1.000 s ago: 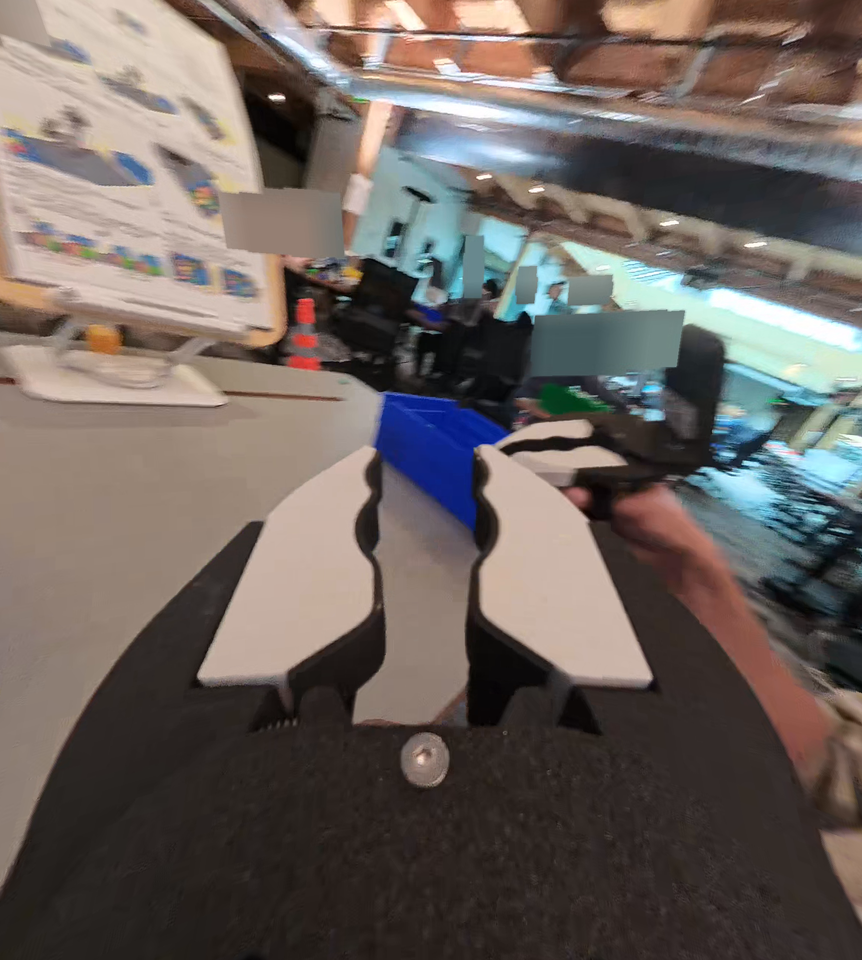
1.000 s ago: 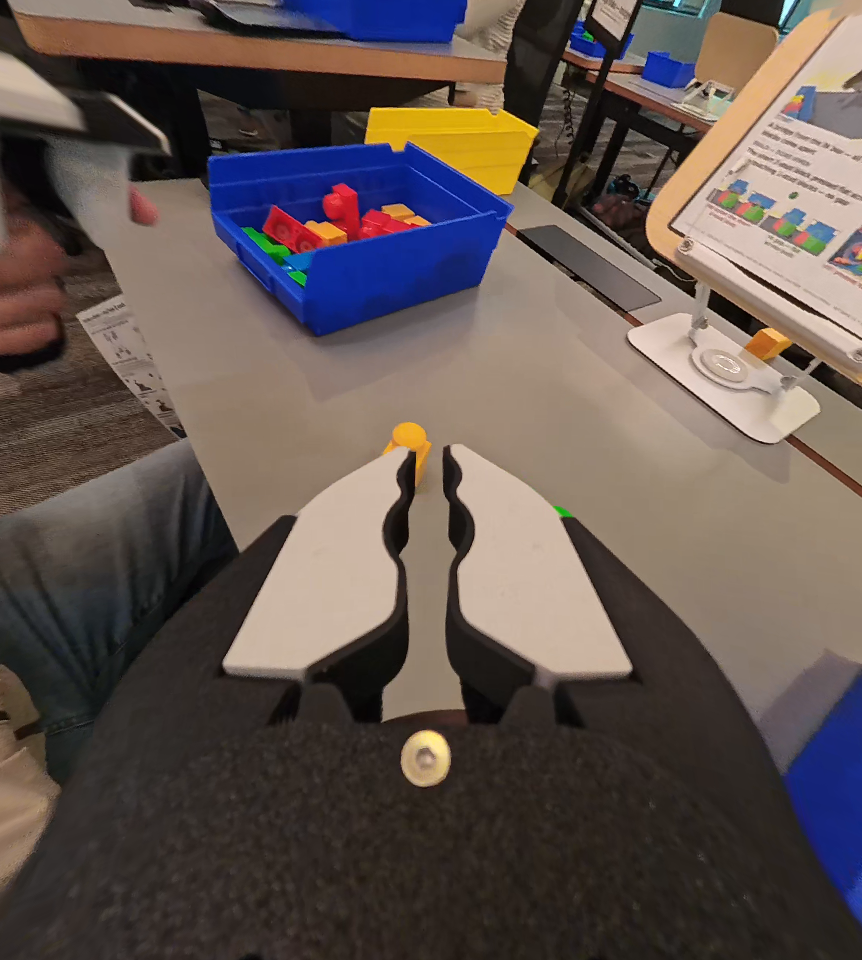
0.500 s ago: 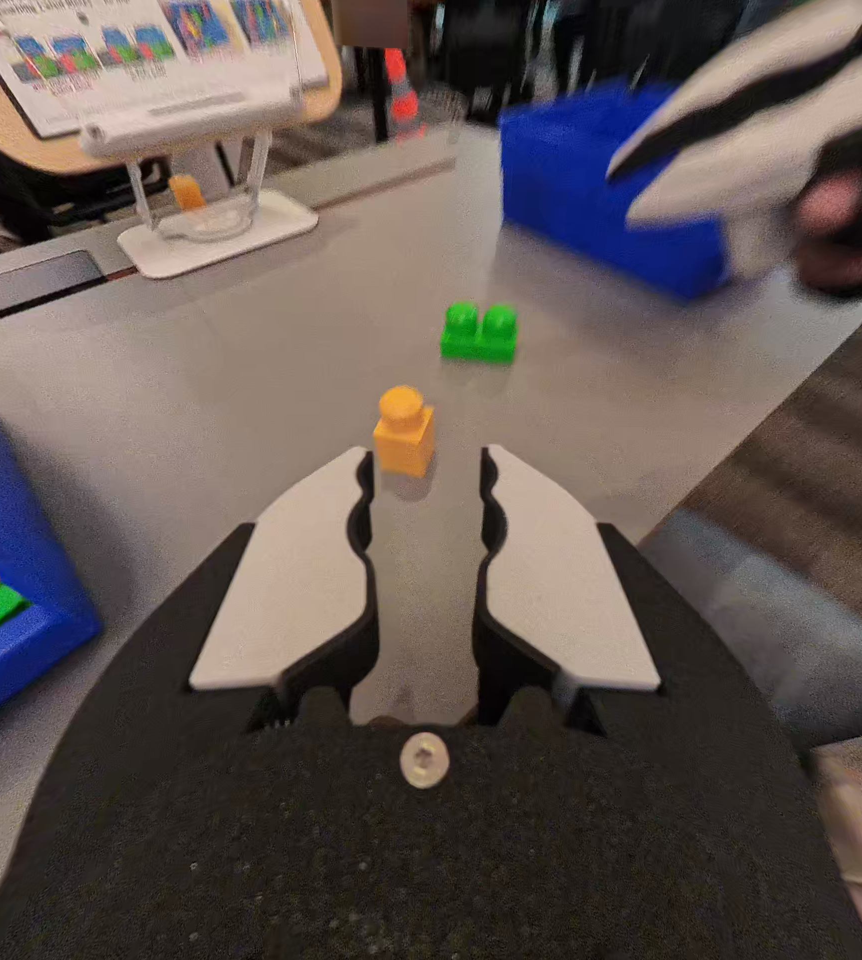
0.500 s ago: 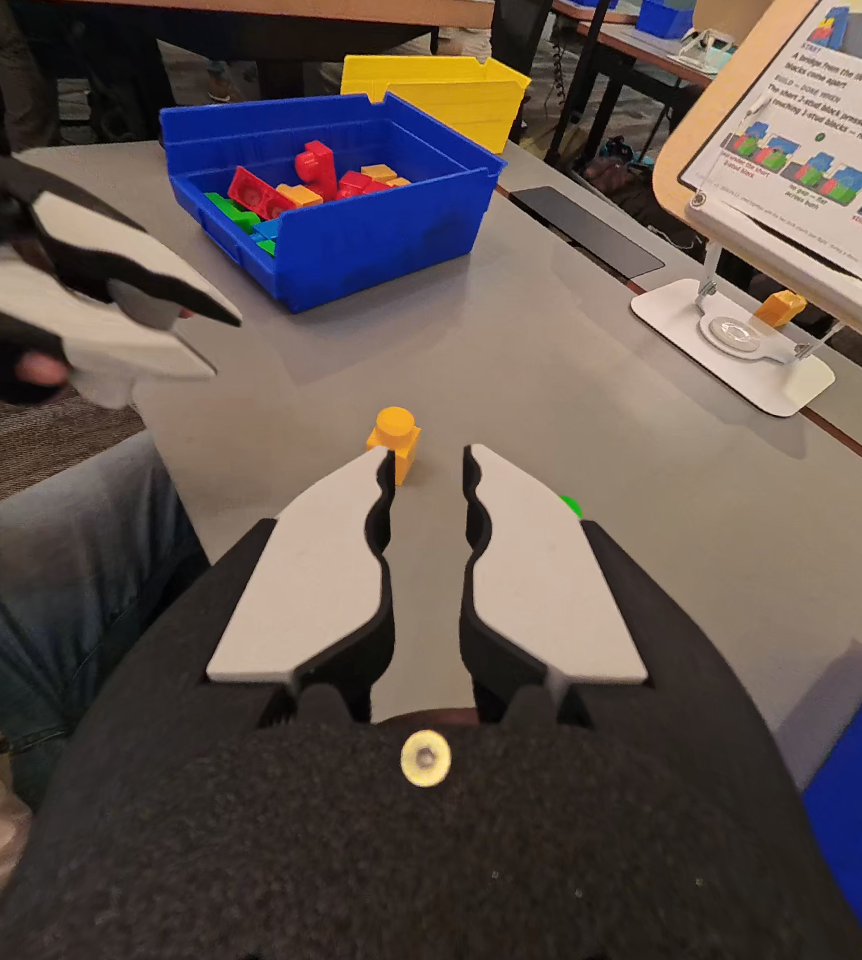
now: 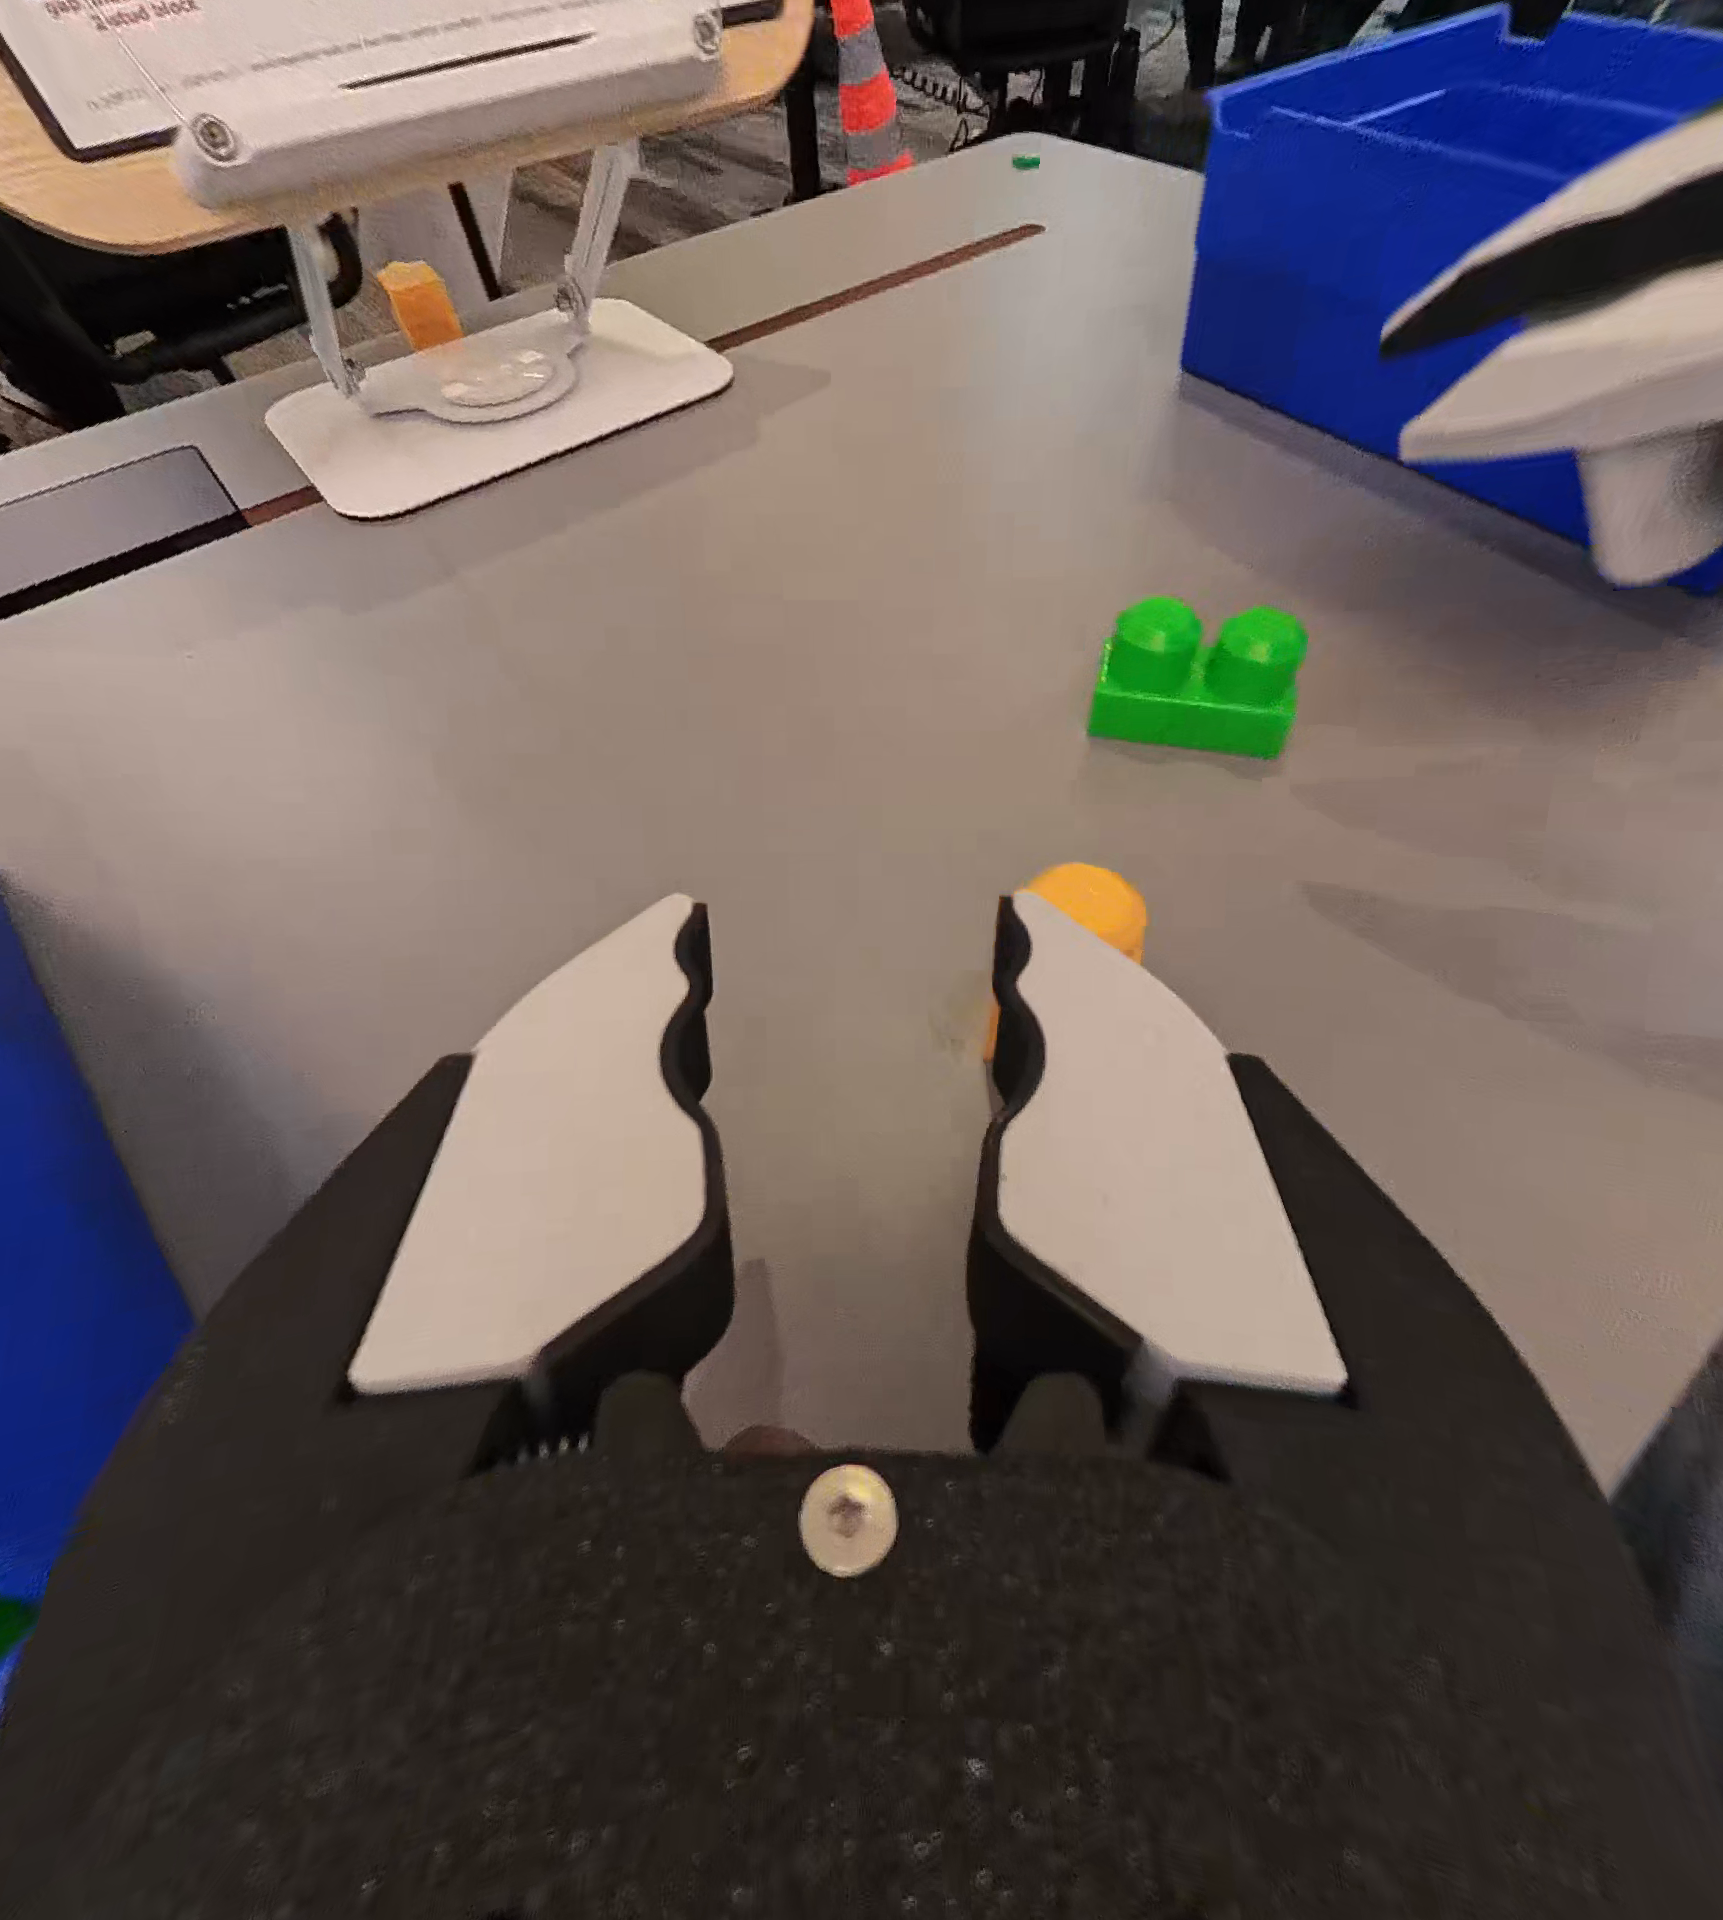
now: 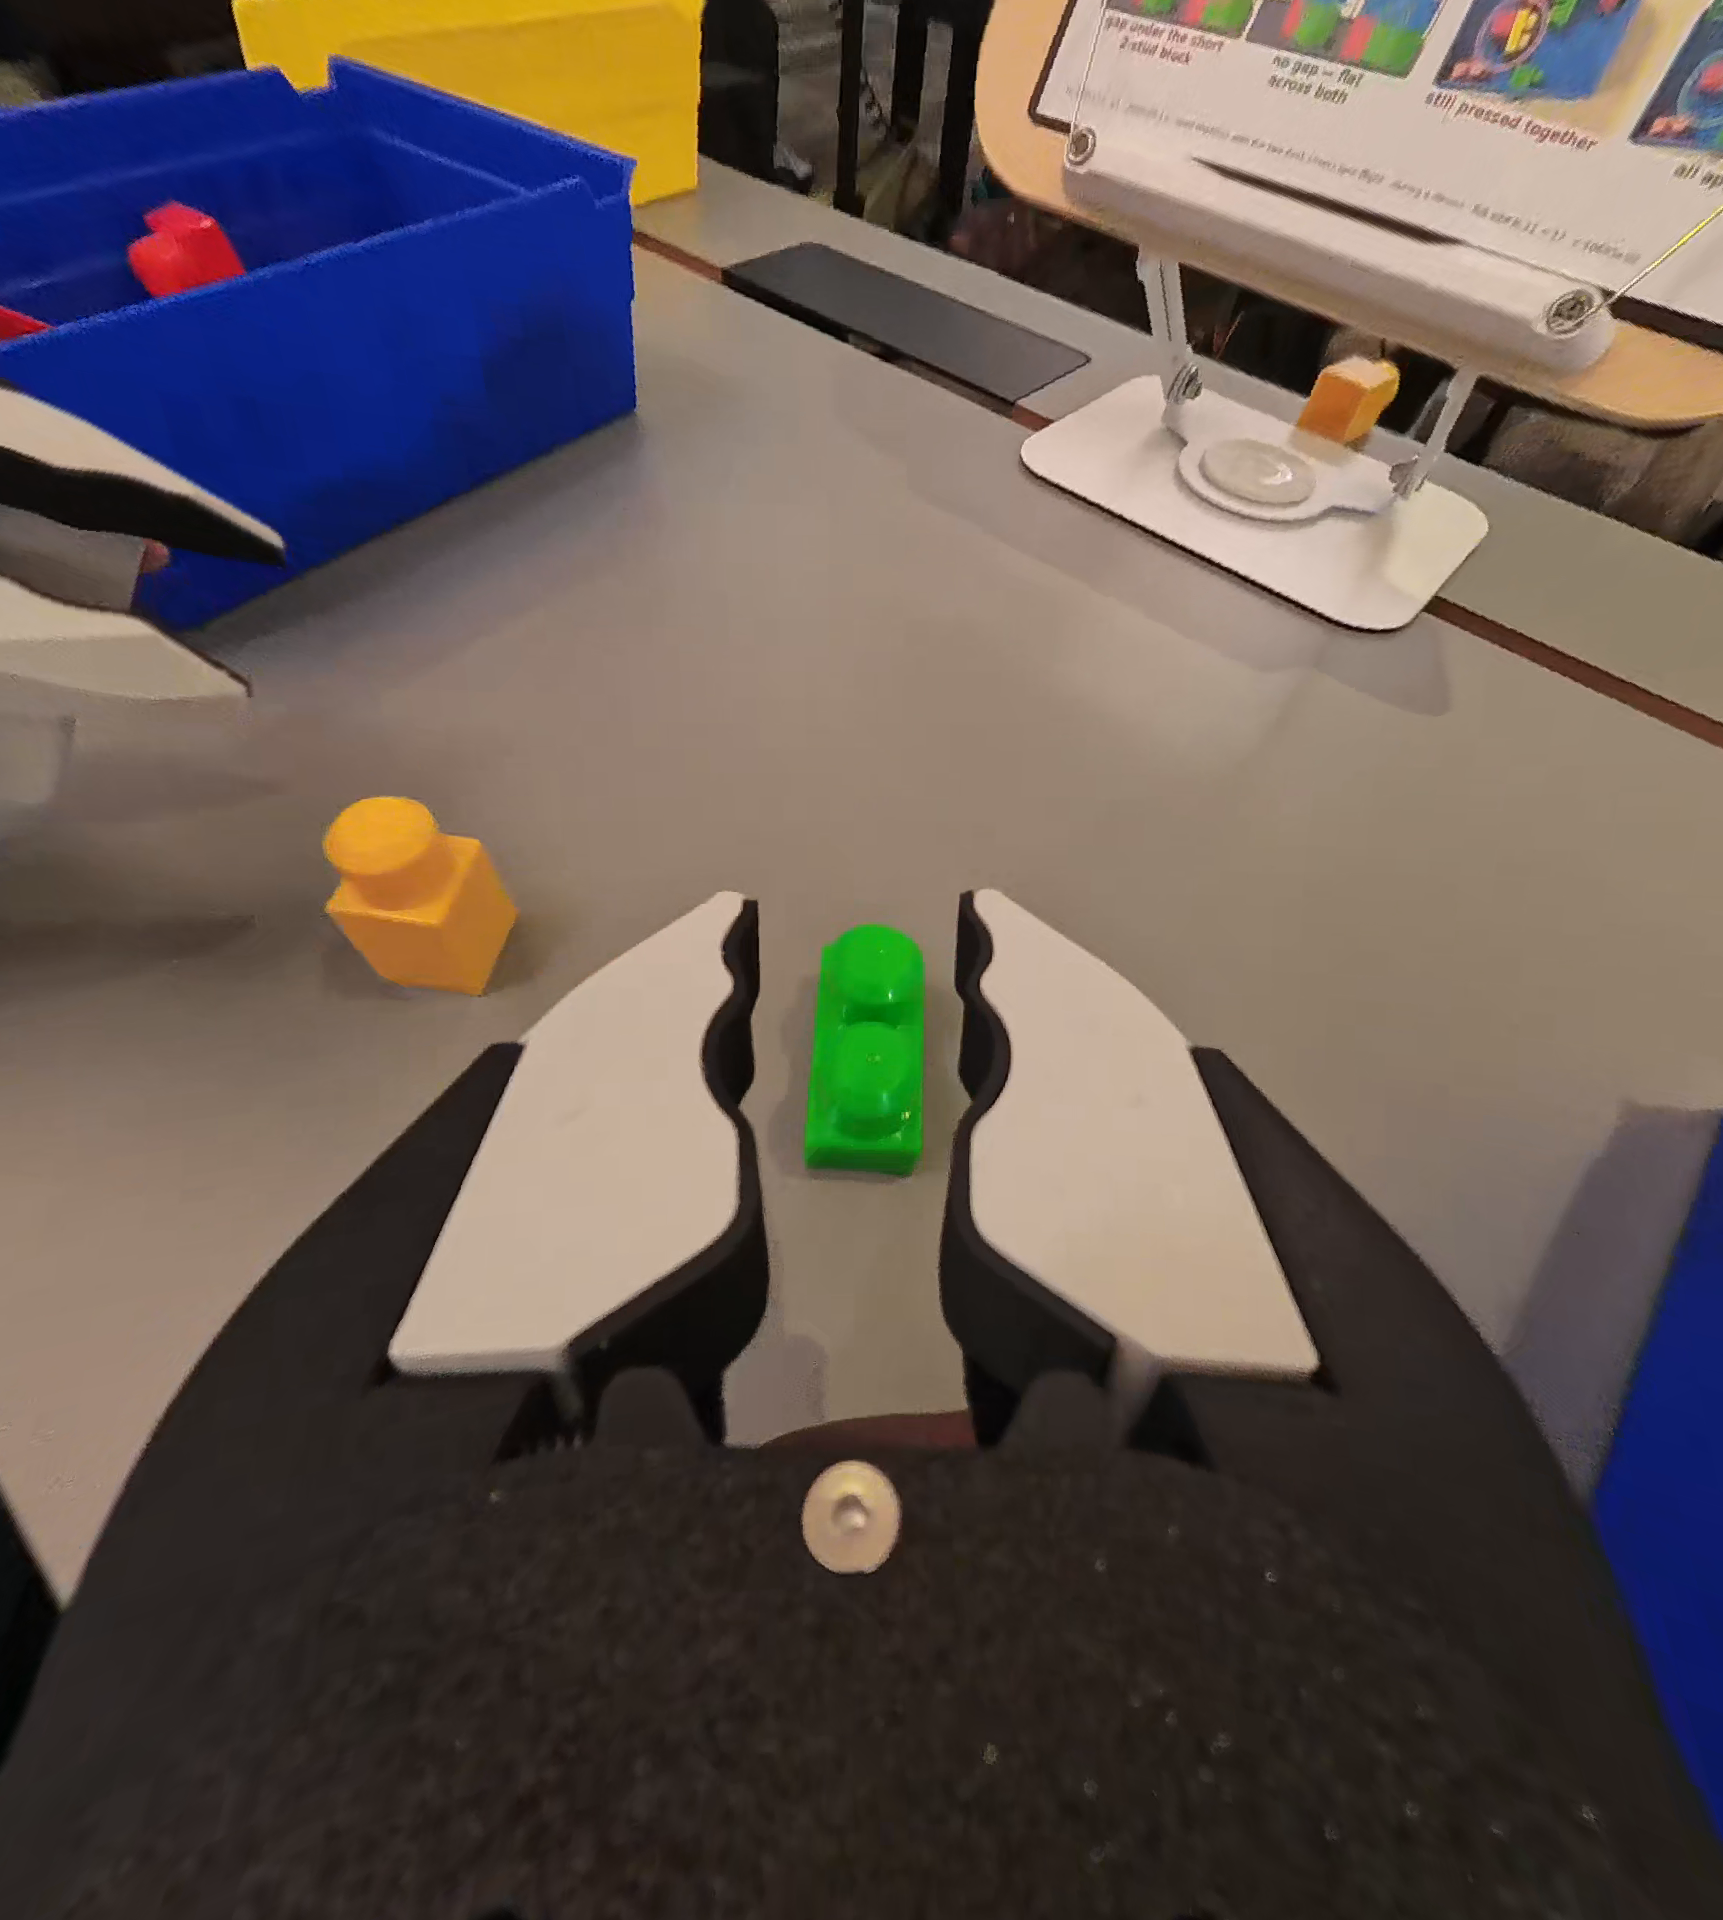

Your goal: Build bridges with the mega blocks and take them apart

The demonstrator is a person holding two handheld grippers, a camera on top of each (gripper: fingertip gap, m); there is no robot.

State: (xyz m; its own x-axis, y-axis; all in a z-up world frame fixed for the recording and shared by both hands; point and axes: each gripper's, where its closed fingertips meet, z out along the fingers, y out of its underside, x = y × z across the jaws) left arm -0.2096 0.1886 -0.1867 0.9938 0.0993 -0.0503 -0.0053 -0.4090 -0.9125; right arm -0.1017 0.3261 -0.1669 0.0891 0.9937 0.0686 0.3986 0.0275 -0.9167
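Two loose blocks stand on the grey surface [image 6: 1200, 831]. Nearest, one bright green two-stud block [image 6: 865, 1055] lies lengthwise between the spread fingers of the right tool [image 6: 857, 914], untouched. Just beside it sits one orange single-stud block [image 6: 417, 899], half hidden behind the spread, empty left tool [image 5: 846, 914]. Farther back, a blue bin [image 6: 317, 312] with two red blocks [image 6: 182, 249] showing occupies the surface's far corner.

the only writing is on the instruction sheet [image 6: 1439, 114] clipped to the wooden board [image 6: 1023, 208] on its white stand [image 6: 1252, 499]: short captions under coloured pictures.
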